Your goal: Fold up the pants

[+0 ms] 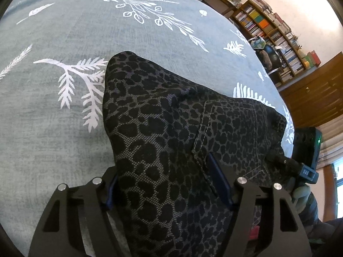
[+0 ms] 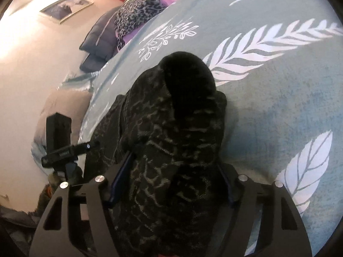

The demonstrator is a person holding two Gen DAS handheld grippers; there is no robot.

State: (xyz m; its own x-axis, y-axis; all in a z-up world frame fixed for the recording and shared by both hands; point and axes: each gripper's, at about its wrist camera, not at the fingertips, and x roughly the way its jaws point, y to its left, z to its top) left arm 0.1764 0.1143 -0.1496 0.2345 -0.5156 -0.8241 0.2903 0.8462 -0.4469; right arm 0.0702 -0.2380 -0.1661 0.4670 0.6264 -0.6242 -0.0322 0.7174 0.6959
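2 grippers, left gripper [image 1: 169, 184] and right gripper [image 2: 169, 184], each pinch the dark leopard-print pants [image 1: 163, 115] over the teal leaf-patterned bedspread [image 1: 53, 111].

Home bedroom, leaf-print bedspread [image 1: 64, 32], bookshelves [image 1: 268, 27], pillows [image 2: 100, 36]

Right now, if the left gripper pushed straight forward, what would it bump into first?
The left gripper already has the leopard-print pants bunched between its fingers, so it meets more of them first. Beyond lies the teal bedspread, though depth is unclear.
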